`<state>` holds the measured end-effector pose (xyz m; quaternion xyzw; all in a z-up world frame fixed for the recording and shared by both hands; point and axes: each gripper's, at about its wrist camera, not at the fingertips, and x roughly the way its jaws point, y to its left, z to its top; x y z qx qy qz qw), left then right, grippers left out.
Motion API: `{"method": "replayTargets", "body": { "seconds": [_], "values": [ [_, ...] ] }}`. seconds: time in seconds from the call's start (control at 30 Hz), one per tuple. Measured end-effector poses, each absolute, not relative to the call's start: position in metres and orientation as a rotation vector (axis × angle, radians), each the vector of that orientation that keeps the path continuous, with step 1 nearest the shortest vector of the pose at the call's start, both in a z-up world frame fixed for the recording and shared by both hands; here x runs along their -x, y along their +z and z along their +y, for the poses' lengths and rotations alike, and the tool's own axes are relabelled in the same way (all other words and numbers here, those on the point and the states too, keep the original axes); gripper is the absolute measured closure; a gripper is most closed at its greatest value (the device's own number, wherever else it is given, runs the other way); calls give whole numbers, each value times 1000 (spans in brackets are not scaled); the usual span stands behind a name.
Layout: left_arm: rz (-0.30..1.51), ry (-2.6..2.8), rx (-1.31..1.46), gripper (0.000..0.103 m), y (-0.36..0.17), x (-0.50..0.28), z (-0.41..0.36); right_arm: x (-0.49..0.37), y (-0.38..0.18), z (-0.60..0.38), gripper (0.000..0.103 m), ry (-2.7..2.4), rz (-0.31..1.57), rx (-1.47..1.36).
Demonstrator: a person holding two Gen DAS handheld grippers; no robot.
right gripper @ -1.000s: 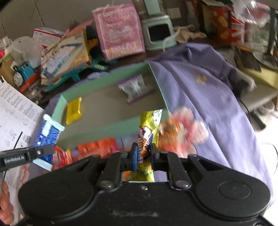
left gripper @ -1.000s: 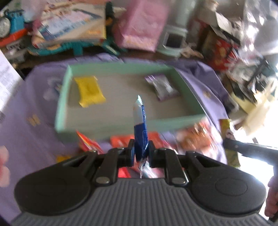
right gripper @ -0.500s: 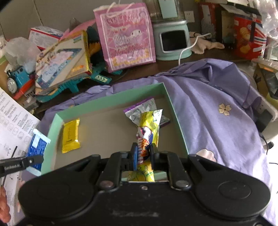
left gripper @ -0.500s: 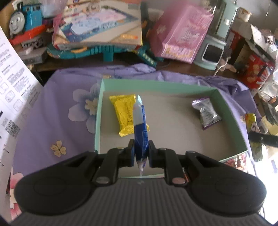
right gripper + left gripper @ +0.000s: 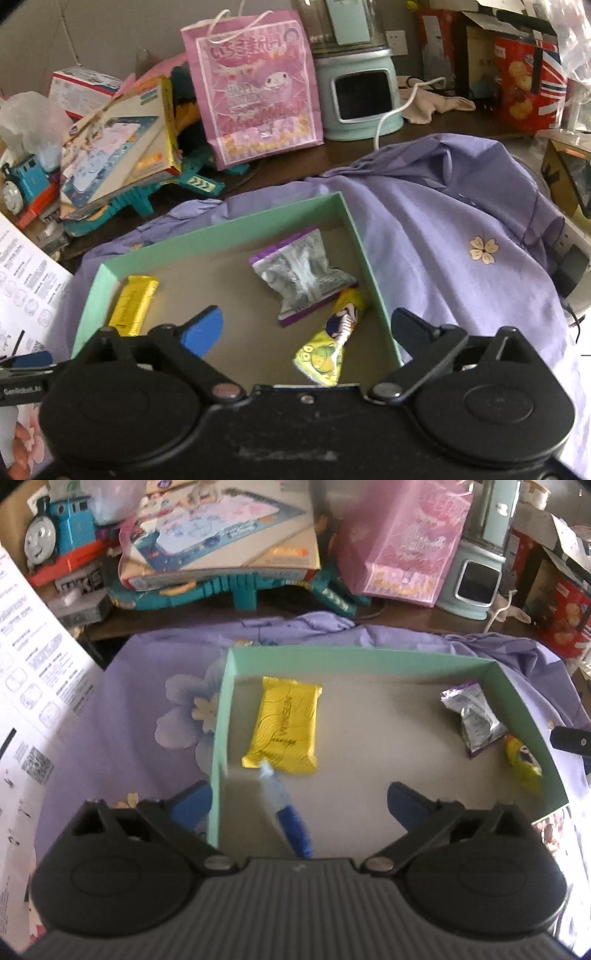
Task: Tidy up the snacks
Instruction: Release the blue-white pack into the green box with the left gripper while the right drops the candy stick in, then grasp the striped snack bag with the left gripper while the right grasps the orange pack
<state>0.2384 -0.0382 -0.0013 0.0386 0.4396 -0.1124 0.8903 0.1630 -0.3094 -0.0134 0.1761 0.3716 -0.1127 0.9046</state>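
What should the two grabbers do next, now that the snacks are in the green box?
Probably pull both back out for more snacks. The left gripper and right gripper are opening, touching nothing: the blue packet and the yellow packet lie loose in the green box.

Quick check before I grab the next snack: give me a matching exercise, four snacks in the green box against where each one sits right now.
Things:
1. gold bar
2. silver-and-purple packet
3. yellow cartoon packet
4. blue-and-white packet

Places:
A. between the spread fingers of the left hand-held gripper
B. by the box's left wall
C. near the right wall, toward the back
D. near the right wall, nearer the right hand-held gripper, just in front of another packet

Pairs: 1-B, 2-C, 3-D, 4-A
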Motion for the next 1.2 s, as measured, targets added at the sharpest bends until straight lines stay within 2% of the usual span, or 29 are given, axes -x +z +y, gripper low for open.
{"method": "replayTargets", "body": {
  "seconds": [0.7, 1.2],
  "values": [
    [933, -281, -80, 0, 26, -164, -33, -79, 11, -277, 0, -213, 786, -385],
    [1027, -263, -90, 0, -6, -79, -11, -14, -15, -259, 0, -207, 851, -441]
  ]
}}
